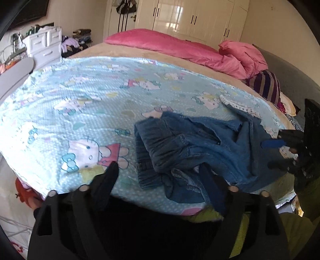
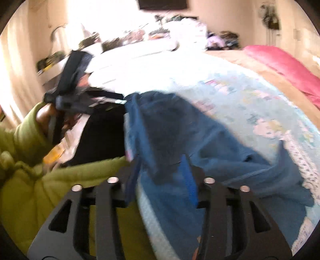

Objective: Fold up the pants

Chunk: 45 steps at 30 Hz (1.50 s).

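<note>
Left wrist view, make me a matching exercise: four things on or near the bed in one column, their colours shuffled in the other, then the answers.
Things:
1. pants
2. blanket
3. duvet
4. wardrobe

Colours:
A. pink
B. glossy cream
C. blue denim
D. light blue with cartoon cats

Pairs: 1-C, 2-D, 3-A, 4-B

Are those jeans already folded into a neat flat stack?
No, the jeans lie crumpled in a loose heap on the cartoon-cat blanket.
</note>
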{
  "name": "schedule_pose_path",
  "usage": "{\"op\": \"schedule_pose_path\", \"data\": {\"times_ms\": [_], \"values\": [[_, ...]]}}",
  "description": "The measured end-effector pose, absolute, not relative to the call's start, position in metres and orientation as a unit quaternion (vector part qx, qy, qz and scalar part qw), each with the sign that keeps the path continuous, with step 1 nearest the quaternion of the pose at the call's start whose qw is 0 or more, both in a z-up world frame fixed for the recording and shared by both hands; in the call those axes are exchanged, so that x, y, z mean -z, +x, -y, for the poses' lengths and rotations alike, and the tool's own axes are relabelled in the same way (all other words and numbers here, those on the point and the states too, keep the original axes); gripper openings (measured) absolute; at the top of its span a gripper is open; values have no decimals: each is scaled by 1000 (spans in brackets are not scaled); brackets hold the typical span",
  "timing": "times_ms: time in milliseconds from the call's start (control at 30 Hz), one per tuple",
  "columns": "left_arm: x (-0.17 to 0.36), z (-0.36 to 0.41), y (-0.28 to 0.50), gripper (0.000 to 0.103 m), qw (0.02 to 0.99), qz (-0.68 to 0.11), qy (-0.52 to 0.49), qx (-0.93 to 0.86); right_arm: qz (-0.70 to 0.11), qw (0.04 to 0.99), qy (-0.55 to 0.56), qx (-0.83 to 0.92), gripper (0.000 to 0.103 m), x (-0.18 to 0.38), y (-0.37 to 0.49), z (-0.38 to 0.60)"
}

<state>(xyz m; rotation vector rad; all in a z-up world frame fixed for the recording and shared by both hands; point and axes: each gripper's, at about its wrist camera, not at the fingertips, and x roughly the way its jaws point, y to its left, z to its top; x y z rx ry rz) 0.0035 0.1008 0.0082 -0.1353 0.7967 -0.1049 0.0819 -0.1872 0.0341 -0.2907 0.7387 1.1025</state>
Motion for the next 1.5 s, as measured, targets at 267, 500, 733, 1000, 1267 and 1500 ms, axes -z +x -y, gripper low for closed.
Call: {"op": "schedule_pose_path", "data": {"times_ms": [267, 500, 733, 1000, 1267, 1500], "values": [[-37, -86, -1, 83, 930, -355, -65, 68, -405, 763, -126, -487, 42, 3, 86, 177], [13, -58, 38, 80, 894, -438, -49, 82, -445, 746, -115, -482, 44, 23, 79, 180], [31, -71, 39, 81, 896, -439, -53, 49, -416, 779, -75, -463, 52, -5, 80, 215], [-28, -68, 23, 84, 931, -357, -58, 40, -384, 846, -35, -368, 68, -34, 121, 257], [-39, -2, 57, 98, 921, -372, -36, 109, -420, 866, -57, -265, 74, -34, 210, 256], [-4, 53, 84, 98, 891, -424, -13, 163, -468, 852, -101, -211, 74, 0, 281, 226]]}}
